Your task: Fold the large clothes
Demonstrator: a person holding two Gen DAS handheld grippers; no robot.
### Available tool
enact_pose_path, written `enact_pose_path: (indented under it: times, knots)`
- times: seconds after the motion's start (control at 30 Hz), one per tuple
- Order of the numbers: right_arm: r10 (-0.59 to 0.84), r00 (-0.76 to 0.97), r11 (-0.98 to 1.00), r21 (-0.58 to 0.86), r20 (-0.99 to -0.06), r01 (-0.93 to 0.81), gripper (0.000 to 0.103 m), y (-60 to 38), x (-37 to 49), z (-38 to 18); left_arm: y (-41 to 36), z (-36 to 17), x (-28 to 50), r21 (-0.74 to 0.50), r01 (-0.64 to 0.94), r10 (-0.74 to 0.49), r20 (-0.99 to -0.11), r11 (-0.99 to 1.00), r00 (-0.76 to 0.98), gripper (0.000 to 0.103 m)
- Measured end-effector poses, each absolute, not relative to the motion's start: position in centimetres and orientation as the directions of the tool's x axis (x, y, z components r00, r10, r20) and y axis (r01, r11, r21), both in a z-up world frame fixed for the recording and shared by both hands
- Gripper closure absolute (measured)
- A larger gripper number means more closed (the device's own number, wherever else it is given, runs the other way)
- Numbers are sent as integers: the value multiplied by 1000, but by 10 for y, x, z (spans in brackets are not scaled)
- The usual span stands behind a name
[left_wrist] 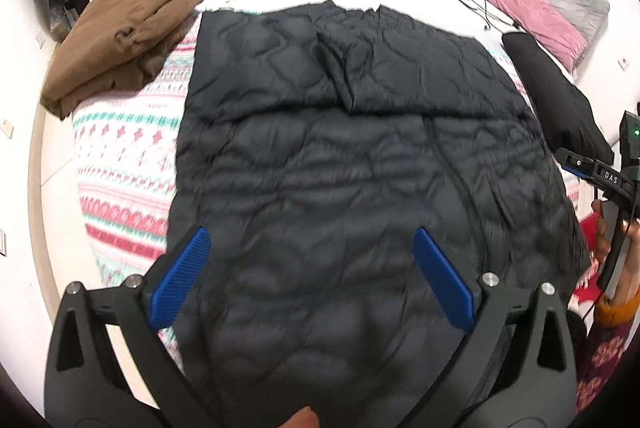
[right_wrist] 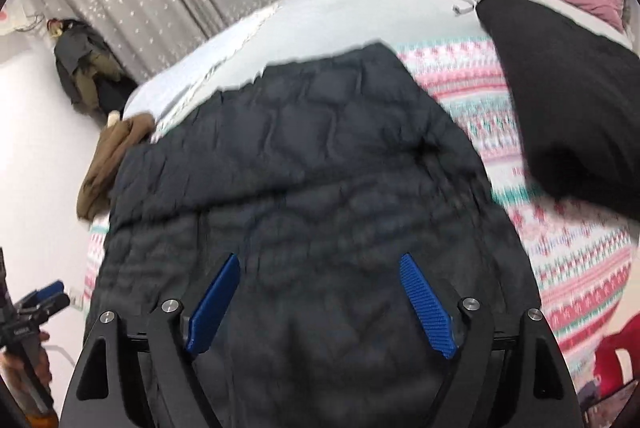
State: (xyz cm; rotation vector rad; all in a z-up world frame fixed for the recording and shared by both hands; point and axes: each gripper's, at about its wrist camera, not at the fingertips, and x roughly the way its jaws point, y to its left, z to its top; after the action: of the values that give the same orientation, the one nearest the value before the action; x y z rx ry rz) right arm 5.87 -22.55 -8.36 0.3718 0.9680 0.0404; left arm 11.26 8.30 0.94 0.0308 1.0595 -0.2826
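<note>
A large black quilted jacket lies flat on the bed, its far half folded over itself. It also shows in the right wrist view. My left gripper is open and empty, hovering over the jacket's near part, blue pads apart. My right gripper is open and empty above the jacket's near part too. The right gripper's body shows at the right edge of the left wrist view; the left gripper shows at the lower left of the right wrist view.
A folded brown garment lies at the bed's far left. A black garment lies at the right. The patterned blanket covers the bed. Pink pillows and a cable lie at the far end.
</note>
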Motion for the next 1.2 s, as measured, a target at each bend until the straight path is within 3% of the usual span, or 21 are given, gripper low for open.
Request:
enact_pose_path:
  times: [0.33, 0.43, 0.77, 0.93, 1.2]
  knots:
    - [282, 522, 917, 386, -805, 99, 19, -275, -16, -92, 136, -10, 70, -72, 255, -171, -904, 964, 391, 2]
    - [246, 519, 919, 367, -819, 144, 19, -296, -31, -92, 150, -15, 61, -72, 257, -169, -911, 964, 377, 2]
    - [205, 456, 910, 340, -866, 237, 19, -330, -63, -123, 173, -45, 43, -283, 244, -342, -906, 928, 251, 2]
    - [219, 409, 909, 338, -886, 244, 19, -324, -67, -145, 171, -75, 40, -291, 209, -330, -925, 934, 188, 2]
    - [222, 396, 905, 339, -891, 257, 19, -314, -68, -157, 165, -77, 30, -280, 263, -340, -914, 923, 220, 2]
